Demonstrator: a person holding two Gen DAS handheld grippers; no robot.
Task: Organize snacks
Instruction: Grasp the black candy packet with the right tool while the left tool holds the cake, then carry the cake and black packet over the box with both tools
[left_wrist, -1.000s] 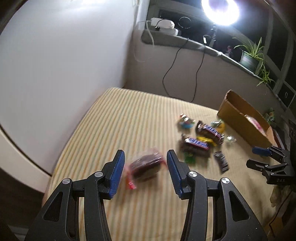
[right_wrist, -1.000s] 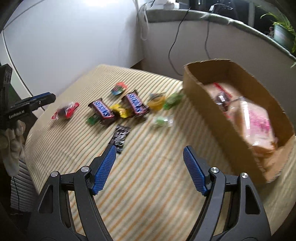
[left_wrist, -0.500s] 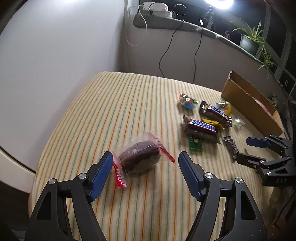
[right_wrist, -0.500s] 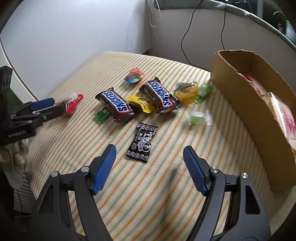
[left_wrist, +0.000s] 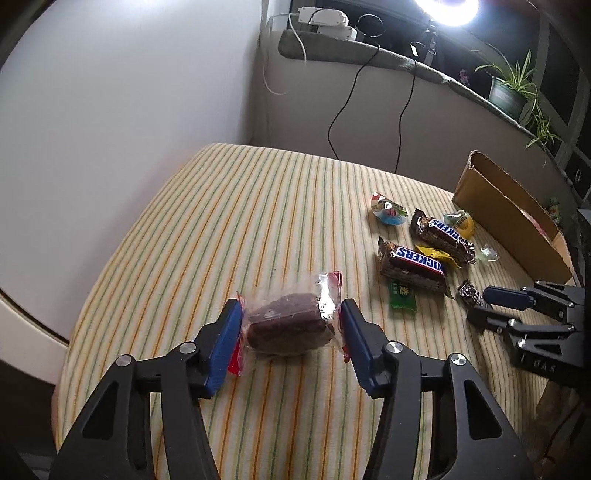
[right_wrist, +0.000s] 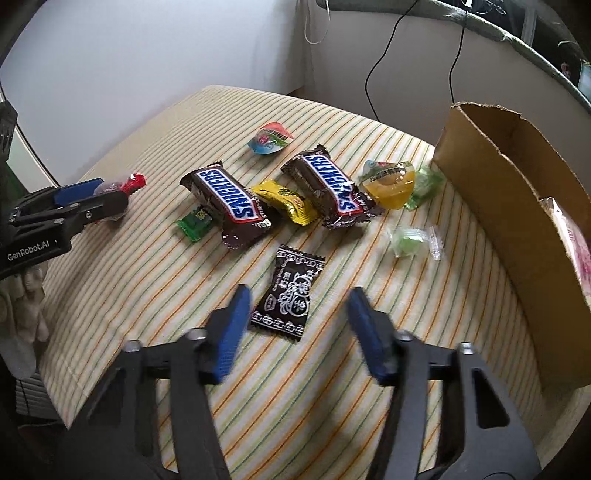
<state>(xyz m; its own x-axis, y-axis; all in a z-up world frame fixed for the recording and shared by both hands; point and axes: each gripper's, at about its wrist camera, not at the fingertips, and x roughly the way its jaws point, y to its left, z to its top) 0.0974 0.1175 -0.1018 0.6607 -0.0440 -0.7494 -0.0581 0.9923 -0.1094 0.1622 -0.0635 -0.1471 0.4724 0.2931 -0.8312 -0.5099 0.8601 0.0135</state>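
Two pickups ran at once on the striped worktop (left_wrist: 229, 221). The left hand-held gripper (left_wrist: 290, 328) sat astride a brown cake in a clear wrapper (left_wrist: 290, 325), well apart from the other snacks, jaws closing with the blue pads (left_wrist: 225, 343) touching the crinkly wrapper ends on both sides. That cake looked soft and light, likely to squash under a hard squeeze, and the film looked slick; the safer hold seemed across the dark body, not the loose red-edged seals.

The right hand-held gripper (right_wrist: 297, 321) was closing too, blurred, about half spread, with the black sweet packet (right_wrist: 290, 291) lying flat between its jaws and neither pad yet on it. Thin, light and flat, that packet would probably need a pinch across its narrow width, pads low to the cloth.

Just beyond lay two Snickers bars (right_wrist: 229, 197), a yellow sweet (right_wrist: 286, 201) between them, and an orange jelly cup (right_wrist: 389, 181). The cardboard box (right_wrist: 517, 206) stood to the right.
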